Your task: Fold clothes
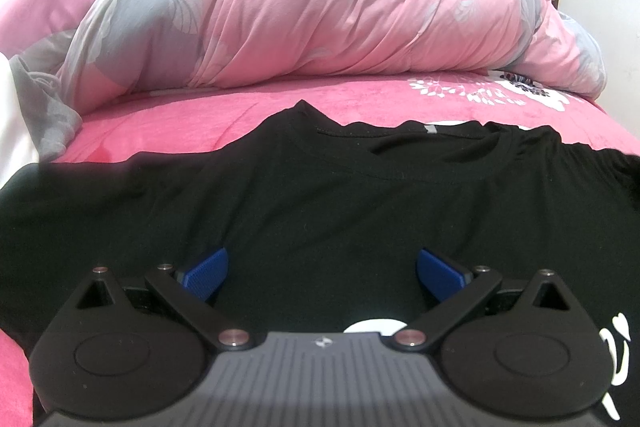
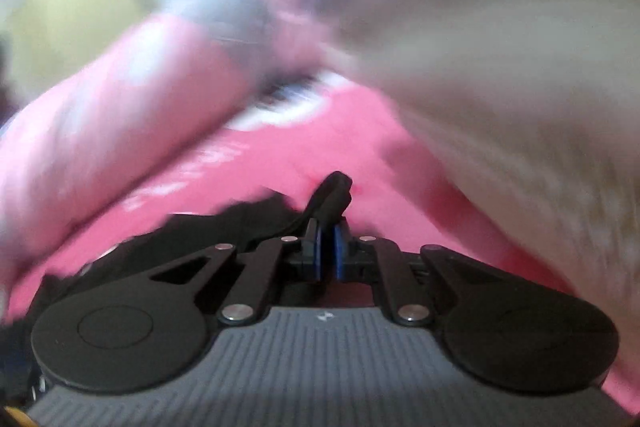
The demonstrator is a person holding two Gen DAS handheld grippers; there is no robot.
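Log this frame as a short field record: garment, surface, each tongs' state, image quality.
garment: black T-shirt, spread flat, neckline away from the left camera, white print at its near right edge
surface: pink bedsheet with white flower print
behind: bunched pink-and-grey duvet
left tongs: open, low over the shirt body, nothing between the blue pads
right tongs: shut on a bunch of black fabric, most likely the shirt's edge, which sticks out past the tips
image quality: left view sharp; right view heavily motion-blurred
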